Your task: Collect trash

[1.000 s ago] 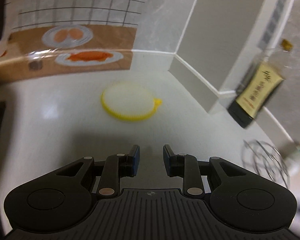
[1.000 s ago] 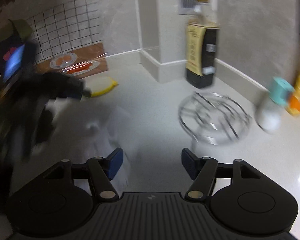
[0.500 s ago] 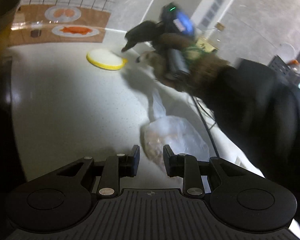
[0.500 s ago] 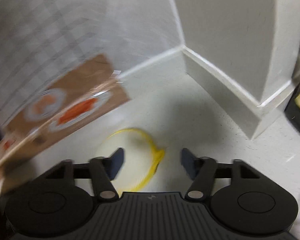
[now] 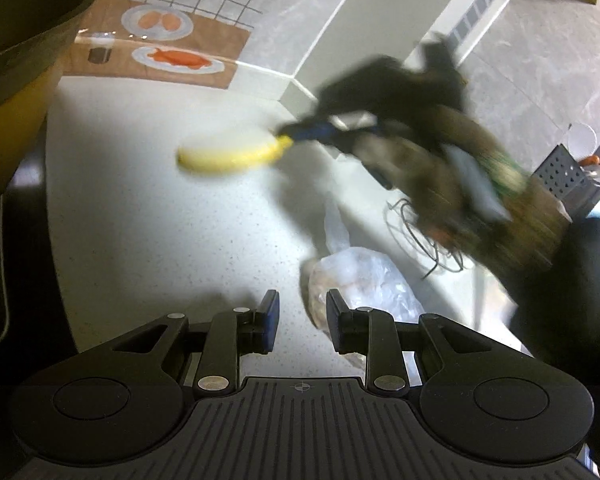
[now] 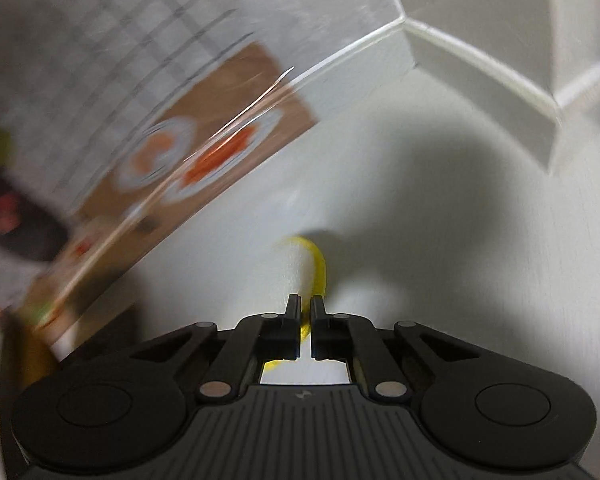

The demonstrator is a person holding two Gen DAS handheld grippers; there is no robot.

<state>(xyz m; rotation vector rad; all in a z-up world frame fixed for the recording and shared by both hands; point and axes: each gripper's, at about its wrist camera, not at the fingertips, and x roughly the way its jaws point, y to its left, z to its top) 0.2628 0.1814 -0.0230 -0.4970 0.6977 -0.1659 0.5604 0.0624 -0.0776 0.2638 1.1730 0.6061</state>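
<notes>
Right gripper (image 6: 306, 320) pinched the yellow lid (image 5: 228, 152) by its tab — rim between fingers; left gripper (image 5: 298, 316) half-open, empty, bag (image 5: 360, 276) just ahead.

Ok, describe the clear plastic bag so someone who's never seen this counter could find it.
On the white speckled counter, look just ahead of the left gripper. The crumpled clear plastic bag lies there beside a wire rack, the only soft, see-through thing.

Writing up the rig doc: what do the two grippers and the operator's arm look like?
Both the left gripper and the right gripper are matte black: ribbed base, two round side lobes, linkage arms with silver pivot pins, blue finger pads. The person's sleeve is dark, blurred.
</notes>
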